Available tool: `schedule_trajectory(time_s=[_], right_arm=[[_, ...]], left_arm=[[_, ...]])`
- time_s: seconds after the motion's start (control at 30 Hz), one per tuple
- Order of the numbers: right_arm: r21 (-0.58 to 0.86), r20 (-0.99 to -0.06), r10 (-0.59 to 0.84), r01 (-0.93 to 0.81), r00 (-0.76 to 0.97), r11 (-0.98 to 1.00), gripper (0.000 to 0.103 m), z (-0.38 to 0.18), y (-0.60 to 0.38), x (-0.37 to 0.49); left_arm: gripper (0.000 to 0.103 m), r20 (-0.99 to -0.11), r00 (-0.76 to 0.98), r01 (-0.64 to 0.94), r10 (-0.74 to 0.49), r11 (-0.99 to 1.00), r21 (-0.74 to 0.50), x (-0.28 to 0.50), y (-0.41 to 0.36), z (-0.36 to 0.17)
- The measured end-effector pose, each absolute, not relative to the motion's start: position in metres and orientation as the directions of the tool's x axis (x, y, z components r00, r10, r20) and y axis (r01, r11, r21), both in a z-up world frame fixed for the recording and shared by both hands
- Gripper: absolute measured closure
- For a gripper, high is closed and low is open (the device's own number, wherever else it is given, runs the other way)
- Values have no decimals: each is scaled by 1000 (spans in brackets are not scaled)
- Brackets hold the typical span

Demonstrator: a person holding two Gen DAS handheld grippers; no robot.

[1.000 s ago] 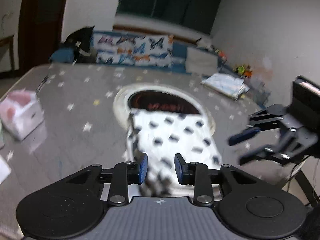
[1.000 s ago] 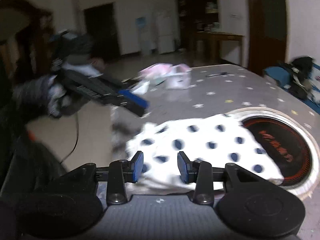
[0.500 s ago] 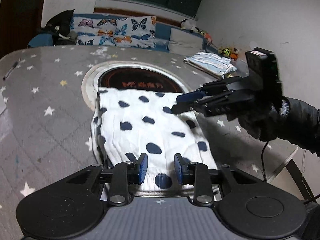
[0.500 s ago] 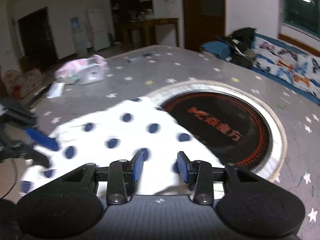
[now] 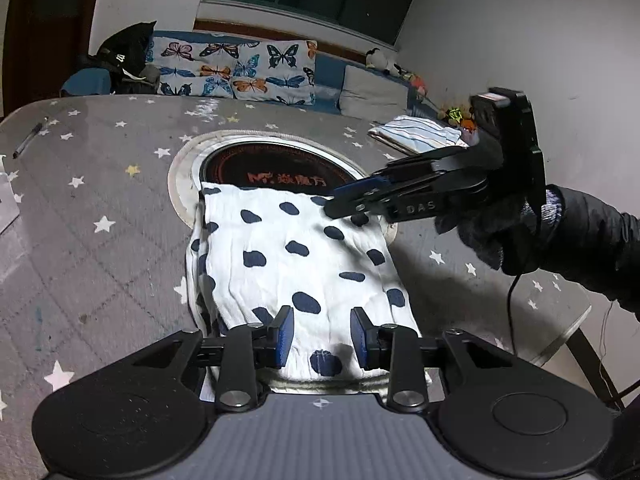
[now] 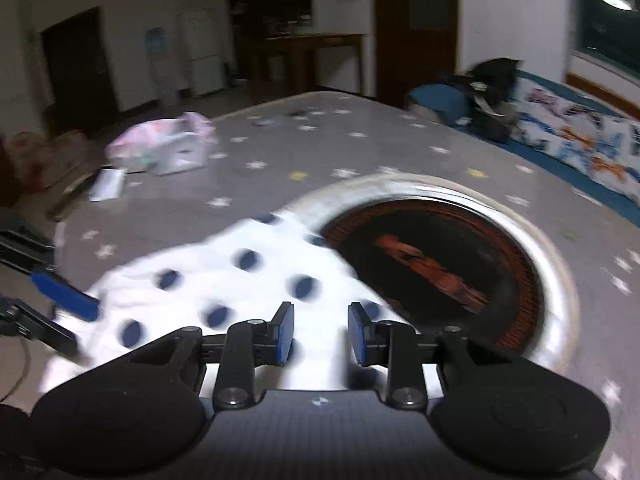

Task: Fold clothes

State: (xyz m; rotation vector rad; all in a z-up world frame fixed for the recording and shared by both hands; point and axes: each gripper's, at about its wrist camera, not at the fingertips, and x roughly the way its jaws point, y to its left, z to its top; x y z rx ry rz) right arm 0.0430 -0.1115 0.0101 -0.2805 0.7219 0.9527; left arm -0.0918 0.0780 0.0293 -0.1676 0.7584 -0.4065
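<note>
Cloth: white garment [image 5: 308,264] with dark blue spots, folded into a long rectangle, lying flat on the grey starred surface [image 5: 100,208]; its far end overlaps the round burner [image 5: 276,172] set into the surface.
Left hand-held gripper: [image 5: 322,336] low over the near end of the cloth, blue pads apart with a moderate gap, nothing between them.
Right hand-held gripper: [image 5: 352,202] reaching in from the right over the far right corner of the cloth, held by a gloved hand [image 5: 492,228] in a dark sleeve; in its own view [image 6: 319,334] the pads stand apart over the cloth, gripping nothing. That view is blurred.
Far right of surface: a folded striped cloth [image 5: 416,138] near the edge.
Far left of surface: a pen [image 5: 28,140]; a pink bag [image 6: 168,148] shows in the right wrist view.
Behind: a butterfly-print cushion [image 5: 236,70] along the wall under the window.
</note>
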Motion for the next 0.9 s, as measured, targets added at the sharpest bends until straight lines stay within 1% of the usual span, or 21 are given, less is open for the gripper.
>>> schedule_trajectory(time_s=[0.17, 0.3, 0.5, 0.67, 0.8, 0.9], right_arm=[[105, -683, 679, -883, 270, 457, 74, 4, -68, 40], [82, -701, 669, -905, 246, 418, 74, -6, -40, 45], [73, -717, 650, -900, 252, 430, 74, -16, -19, 68], [82, -721, 640, -884, 266, 461, 67, -22, -10, 87], [82, -713, 647, -885, 270, 459, 66, -15, -17, 82], [79, -707, 654, -887, 271, 454, 66, -7, -24, 76]], left_arm=[[69, -649, 647, 261, -401, 916, -305, -90, 83, 22], [69, -652, 642, 252, -404, 914, -318, -90, 85, 20], [69, -656, 634, 241, -409, 911, -336, -89, 88, 16], [69, -658, 630, 233, -412, 909, -346, -88, 90, 13], [69, -658, 630, 228, -412, 908, -351, -88, 90, 12], [66, -657, 632, 230, -412, 909, -348, -88, 90, 14]])
